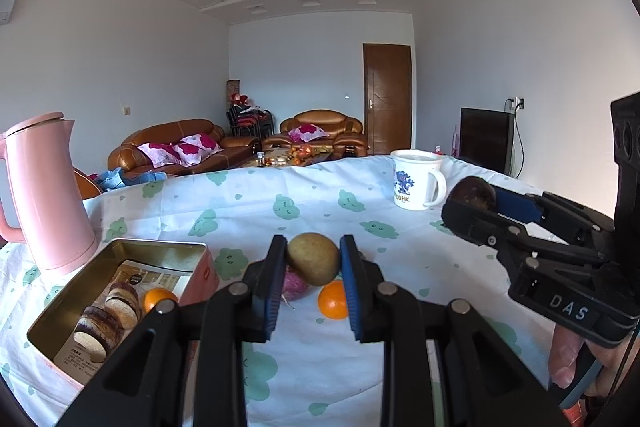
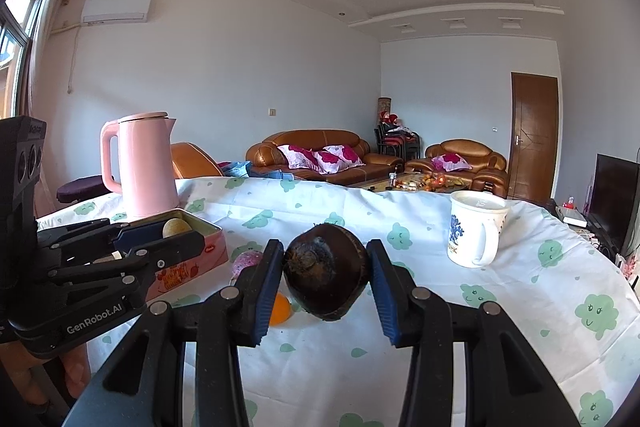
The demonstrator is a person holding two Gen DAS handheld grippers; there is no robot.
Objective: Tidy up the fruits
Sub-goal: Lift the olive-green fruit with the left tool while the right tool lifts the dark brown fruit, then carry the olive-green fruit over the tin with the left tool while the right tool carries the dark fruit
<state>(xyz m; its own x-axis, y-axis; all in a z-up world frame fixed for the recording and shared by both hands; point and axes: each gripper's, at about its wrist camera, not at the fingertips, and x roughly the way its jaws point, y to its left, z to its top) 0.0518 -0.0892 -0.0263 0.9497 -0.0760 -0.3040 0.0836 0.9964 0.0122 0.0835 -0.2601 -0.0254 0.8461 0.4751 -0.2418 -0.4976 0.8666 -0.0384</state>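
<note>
I hold both grippers tilted slightly down over the table. My left gripper (image 1: 313,259) is clenched on a brownish-green fruit (image 1: 313,258); my right gripper (image 2: 326,275) grasps a dark brown fruit (image 2: 326,275) (rough-skinned). Left of the left gripper, the open tin (image 1: 64,301) holds an orange (image 1: 158,298).
</note>
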